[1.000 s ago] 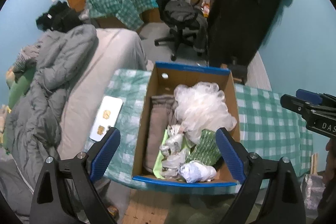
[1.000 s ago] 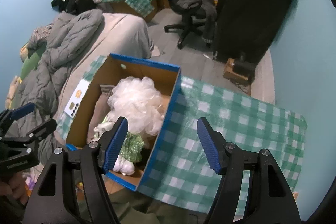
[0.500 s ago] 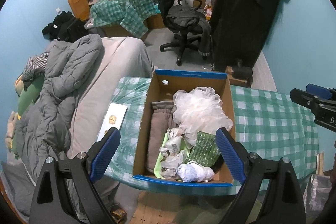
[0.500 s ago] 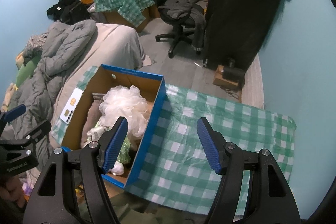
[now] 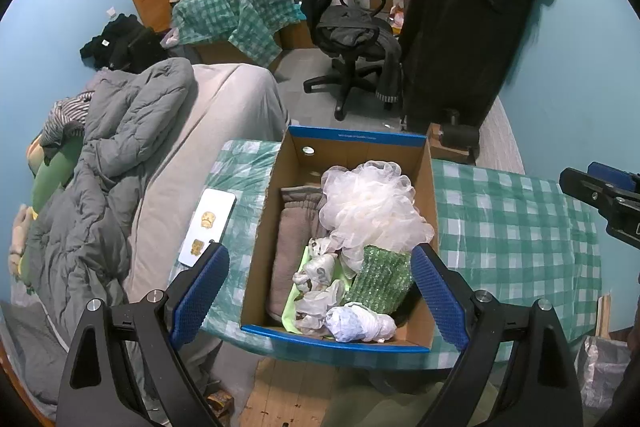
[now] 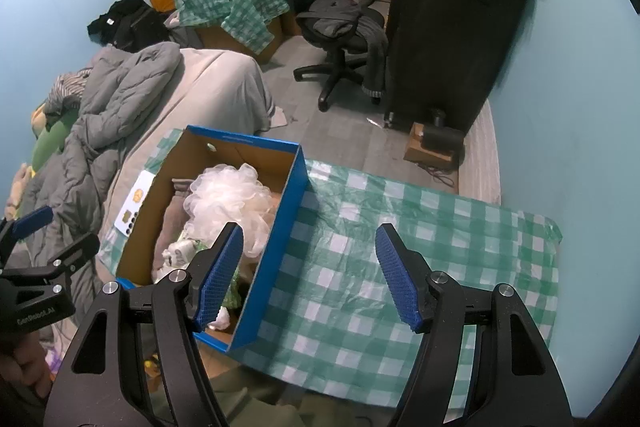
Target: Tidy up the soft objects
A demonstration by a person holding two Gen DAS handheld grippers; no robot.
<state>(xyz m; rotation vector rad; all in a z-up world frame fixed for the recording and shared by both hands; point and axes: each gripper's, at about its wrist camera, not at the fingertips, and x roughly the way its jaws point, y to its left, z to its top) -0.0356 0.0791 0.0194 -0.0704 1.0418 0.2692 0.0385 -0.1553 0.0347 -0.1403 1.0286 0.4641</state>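
Soft objects, topped by a white mesh pouf [image 5: 372, 211], fill the cardboard box [image 5: 352, 141] at the table's [image 5: 512, 227] left end. The left gripper [image 5: 320, 291], wide and empty, hovers above the box's near edge, nearer than the right gripper [image 6: 310, 275], also wide, beside the box's right wall.

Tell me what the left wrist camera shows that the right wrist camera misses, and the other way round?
Only the left wrist view looks straight into the box, showing the crumpled white bag by the near wall and the whole green sparkly item. Only the right wrist view shows the box's blue outer side and the checked cloth's far right edge. Both show the cardboard box, white mesh pouf, phone, bed and office chair.
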